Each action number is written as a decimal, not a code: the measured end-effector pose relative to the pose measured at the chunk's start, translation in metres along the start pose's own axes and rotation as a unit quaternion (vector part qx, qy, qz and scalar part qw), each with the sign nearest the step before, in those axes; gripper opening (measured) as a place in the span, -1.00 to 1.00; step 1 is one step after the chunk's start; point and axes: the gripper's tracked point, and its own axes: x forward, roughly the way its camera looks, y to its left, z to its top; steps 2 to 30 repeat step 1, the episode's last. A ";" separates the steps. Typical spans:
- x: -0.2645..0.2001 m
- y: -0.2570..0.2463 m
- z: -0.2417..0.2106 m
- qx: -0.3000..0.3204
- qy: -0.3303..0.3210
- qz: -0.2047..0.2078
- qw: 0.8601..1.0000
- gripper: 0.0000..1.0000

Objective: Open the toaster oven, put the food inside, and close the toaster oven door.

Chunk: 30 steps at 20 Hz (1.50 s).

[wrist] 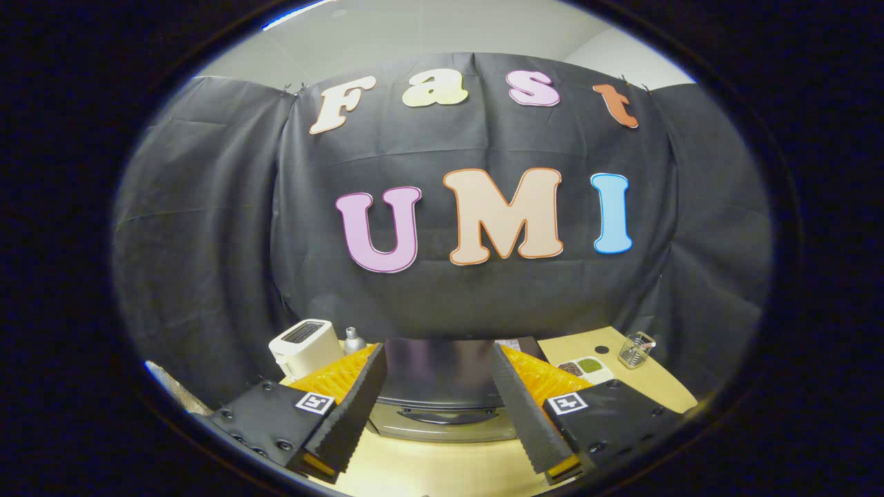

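Your gripper's [436, 386] spread fingers cover both sides of the toaster oven [442, 390], so you can't tell if the door's latched. What's in the small divided dish [585, 368] is too tiny to make out, same for the little bottle [353, 340] behind.

Lighting, as I see it: even and bright from overhead, soft sheen on the toaster oven [442, 376] top; strong fisheye bending near the rim; centre sharp.
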 end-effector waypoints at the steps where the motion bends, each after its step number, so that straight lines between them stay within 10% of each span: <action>1: -0.003 -0.004 -0.001 0.000 0.001 0.001 1.000 0.92; 30: -0.003 -0.004 -0.001 0.000 0.001 0.001 1.000 0.92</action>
